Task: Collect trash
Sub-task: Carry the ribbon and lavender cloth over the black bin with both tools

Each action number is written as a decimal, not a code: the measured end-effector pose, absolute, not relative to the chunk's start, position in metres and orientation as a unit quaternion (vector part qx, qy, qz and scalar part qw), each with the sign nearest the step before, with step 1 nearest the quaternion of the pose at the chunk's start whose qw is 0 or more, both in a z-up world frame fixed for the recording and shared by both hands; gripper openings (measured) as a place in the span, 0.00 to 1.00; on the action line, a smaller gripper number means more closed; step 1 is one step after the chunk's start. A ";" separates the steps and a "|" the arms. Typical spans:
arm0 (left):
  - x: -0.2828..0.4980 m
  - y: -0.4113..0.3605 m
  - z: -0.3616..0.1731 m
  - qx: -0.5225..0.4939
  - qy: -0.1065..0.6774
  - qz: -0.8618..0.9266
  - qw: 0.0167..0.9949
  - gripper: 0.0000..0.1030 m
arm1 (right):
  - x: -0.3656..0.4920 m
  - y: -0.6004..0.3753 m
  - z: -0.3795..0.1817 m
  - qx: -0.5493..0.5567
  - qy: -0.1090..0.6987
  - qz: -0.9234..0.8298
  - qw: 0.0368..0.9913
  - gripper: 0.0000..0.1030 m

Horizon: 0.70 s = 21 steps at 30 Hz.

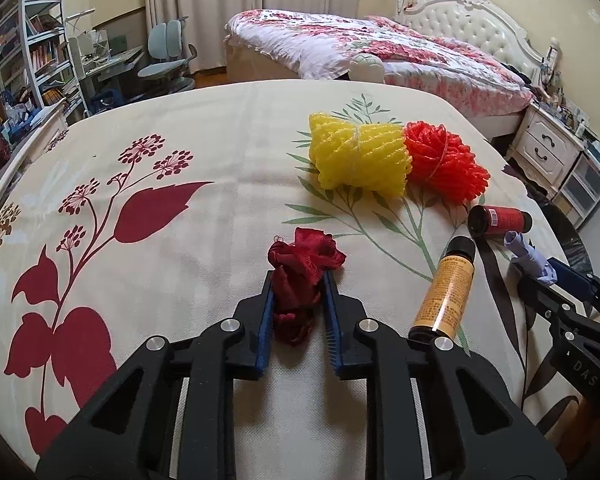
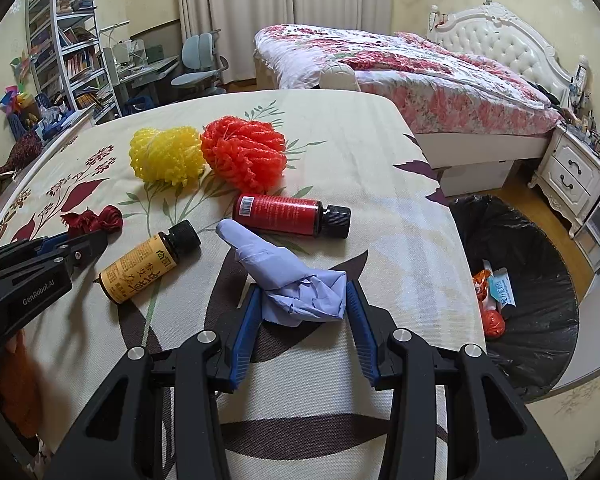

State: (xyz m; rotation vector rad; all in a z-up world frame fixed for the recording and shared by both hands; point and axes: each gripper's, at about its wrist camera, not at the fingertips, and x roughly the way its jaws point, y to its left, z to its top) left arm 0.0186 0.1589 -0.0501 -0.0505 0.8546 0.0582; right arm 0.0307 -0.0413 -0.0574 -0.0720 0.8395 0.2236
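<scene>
Trash lies mid-table: our left gripper point(image 1: 298, 280) pinches the dark red rag point(image 1: 300, 272), our right gripper point(image 2: 300, 300) clamps the blue glove point(image 2: 296, 280). Loose folds could slip before the bin point(image 2: 540, 320) past the right edge.

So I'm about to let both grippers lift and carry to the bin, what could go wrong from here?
The left gripper pinches only part of the dark red fabric scrap; its loose end could slip out or snag.

The right gripper brackets the crumpled blue glove, whose long finger trails forward and might knock the red bottle.

The trash bin sits past the table edge on the right, so the left load may drop short.
</scene>
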 end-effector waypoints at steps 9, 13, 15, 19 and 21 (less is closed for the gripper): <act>0.007 0.152 -0.029 -0.032 0.386 0.026 0.922 0.21 | 0.025 -0.055 -0.039 -0.024 0.384 0.099 0.918 0.42; 0.003 0.138 -0.014 -0.032 0.367 0.012 0.930 0.21 | 0.025 -0.071 -0.027 -0.018 0.369 0.081 0.926 0.42; 0.003 0.128 -0.008 -0.030 0.359 0.002 0.933 0.21 | 0.025 -0.081 -0.023 -0.016 0.362 0.068 0.929 0.42; 0.008 0.105 0.002 -0.023 0.345 -0.023 0.938 0.21 | 0.029 -0.104 -0.016 -0.009 0.352 0.038 0.935 0.42; 0.014 0.092 0.004 -0.019 0.344 -0.037 0.938 0.21 | 0.030 -0.116 -0.014 -0.006 0.349 0.021 0.937 0.42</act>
